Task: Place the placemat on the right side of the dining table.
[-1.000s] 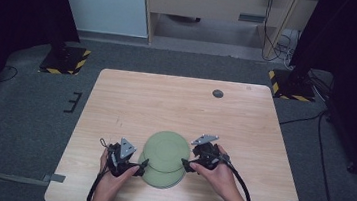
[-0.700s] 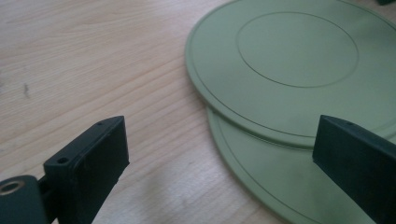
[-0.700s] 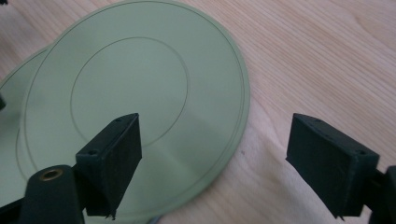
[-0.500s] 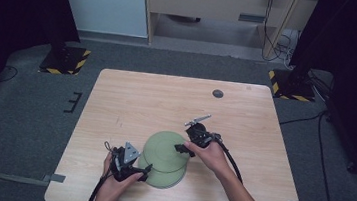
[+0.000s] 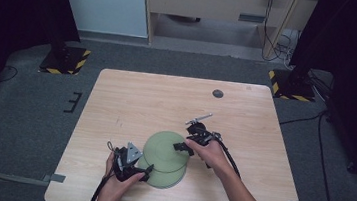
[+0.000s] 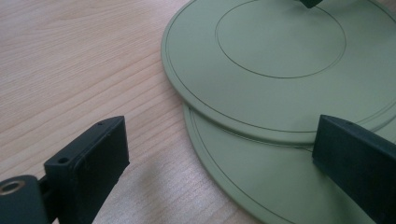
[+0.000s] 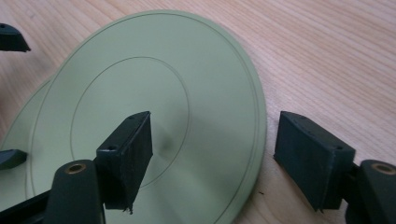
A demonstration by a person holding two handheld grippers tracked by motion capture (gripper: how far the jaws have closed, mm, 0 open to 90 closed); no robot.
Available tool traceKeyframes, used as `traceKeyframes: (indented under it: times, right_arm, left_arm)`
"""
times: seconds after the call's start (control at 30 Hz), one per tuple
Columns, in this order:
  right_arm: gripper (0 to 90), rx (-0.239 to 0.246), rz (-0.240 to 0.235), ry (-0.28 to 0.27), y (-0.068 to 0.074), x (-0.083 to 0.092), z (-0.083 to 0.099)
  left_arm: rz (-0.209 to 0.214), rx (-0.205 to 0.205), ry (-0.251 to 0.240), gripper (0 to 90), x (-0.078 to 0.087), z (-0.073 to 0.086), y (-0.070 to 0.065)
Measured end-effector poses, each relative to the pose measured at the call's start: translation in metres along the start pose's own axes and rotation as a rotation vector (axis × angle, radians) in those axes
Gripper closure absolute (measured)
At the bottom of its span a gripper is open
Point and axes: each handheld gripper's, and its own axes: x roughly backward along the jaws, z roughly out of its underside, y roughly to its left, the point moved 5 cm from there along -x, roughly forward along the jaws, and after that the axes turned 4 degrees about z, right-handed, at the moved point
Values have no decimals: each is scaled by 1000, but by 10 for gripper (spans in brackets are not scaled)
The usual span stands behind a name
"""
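Observation:
Two flat green plates lie on the wooden table [image 5: 131,100]. The upper plate [image 5: 164,149] [image 6: 280,46] [image 7: 154,93] sits partly off the lower plate [image 5: 170,181] [image 6: 261,182] [image 7: 18,126], shifted away from me. My right gripper [image 5: 180,147] [image 7: 215,144] is at the upper plate's right rim, with one jaw over the plate and the other over bare wood. Its jaws have just been closing, still apart with the rim between them, not pinched. My left gripper [image 5: 145,170] [image 6: 219,144] stands open at the lower plate's left edge, one jaw over wood and one over the plates.
A small dark round disc [image 5: 218,93] lies near the table's far edge. Cables trail from both grippers toward me. Two stand bases with yellow-black stripes [image 5: 65,61] [image 5: 289,84] sit on the floor beyond the far corners.
The stack has split: the upper plate slid away from me, uncovering the lower one. My right gripper moved left onto the upper plate's rim. The left gripper barely shifted.

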Motion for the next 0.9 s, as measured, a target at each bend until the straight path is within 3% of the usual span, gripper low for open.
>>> traceKeyframes:
  times: [0.13, 0.27, 0.47, 0.6, 0.8, 0.87, 0.9]
  right_arm:
    - [282, 2, -19, 8, 3, 0, 1]
    - [302, 13, 1, 7, 5, 1, 1]
    - [349, 35, 10, -56, 10, 18, -2]
    - [406, 26, -51, -116, 17, 35, -7]
    - [519, 56, -89, -81, 24, 36, -2]
    - [592, 66, -46, -82, 22, 34, -2]
    - [615, 53, -47, -92, 21, 34, -3]
  left_arm:
    - [0, 3, 6, 9, -1, -1, 2]
    - [7, 9, 10, 2, -2, -1, 2]
    - [6, 4, 13, 2, -2, -1, 2]
    - [4, 0, 14, 1, -2, -2, 2]
    - [3, 1, 13, 2, -2, -1, 2]
    - [3, 1, 13, 3, -2, -1, 2]
    - [3, 2, 13, 3, -2, -1, 2]
